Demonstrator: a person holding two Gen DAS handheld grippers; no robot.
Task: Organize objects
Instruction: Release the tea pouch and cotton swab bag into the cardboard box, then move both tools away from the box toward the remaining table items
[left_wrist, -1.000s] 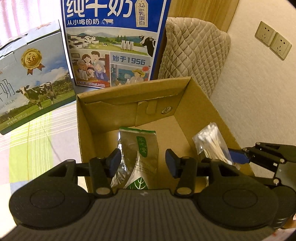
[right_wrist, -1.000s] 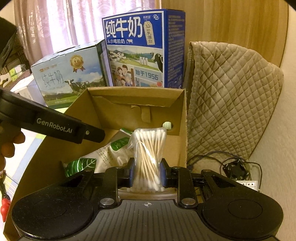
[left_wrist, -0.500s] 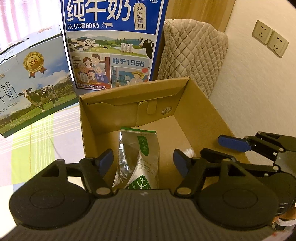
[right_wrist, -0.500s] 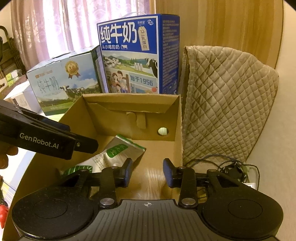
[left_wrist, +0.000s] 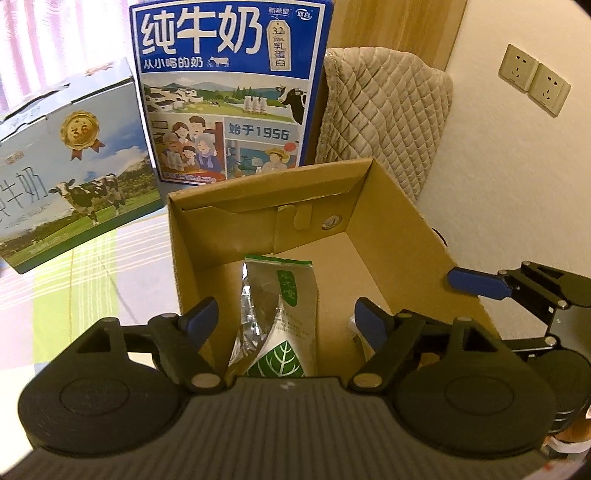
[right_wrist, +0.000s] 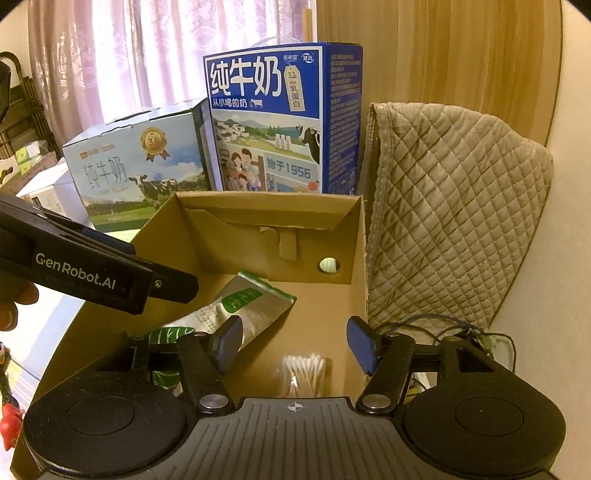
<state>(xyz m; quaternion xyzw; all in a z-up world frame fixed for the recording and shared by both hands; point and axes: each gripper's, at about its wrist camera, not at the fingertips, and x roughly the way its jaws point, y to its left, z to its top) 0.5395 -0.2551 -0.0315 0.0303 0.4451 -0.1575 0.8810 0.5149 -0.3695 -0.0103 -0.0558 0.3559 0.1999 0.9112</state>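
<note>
I hold my left gripper (left_wrist: 286, 321) above the near end of the cardboard box (left_wrist: 402, 206), its jaws spread wide with nothing between them. Below it the silver tea pouch (left_wrist: 277, 306) lies flat on the box floor, green leaf end toward me. To finish this step cleanly I should lift both tools straight up, keeping the fingers clear of the box walls so I don't drag the box or disturb what lies in it.

Further right, the bag of cotton swabs (right_wrist: 304, 371) rests on the box floor by the right wall, near the front, just beside the pouch but not on it. My right gripper (right_wrist: 297, 343) hangs over it, jaws parted and empty; the swabs look settled and free of the pads. Behind the box stand the two milk cartons, pale one (right_wrist: 136, 166) on the left and blue one (right_wrist: 273, 125) to its right, then the quilted cover (right_wrist: 454, 206).

A second ago my right fingers were clamped on the swab bag, held upright over the box. Half a second ago they had parted; now they are wider yet and the bag sits on the floor. My left jaws have also spread further than before, while the pouch has not shifted.
</note>
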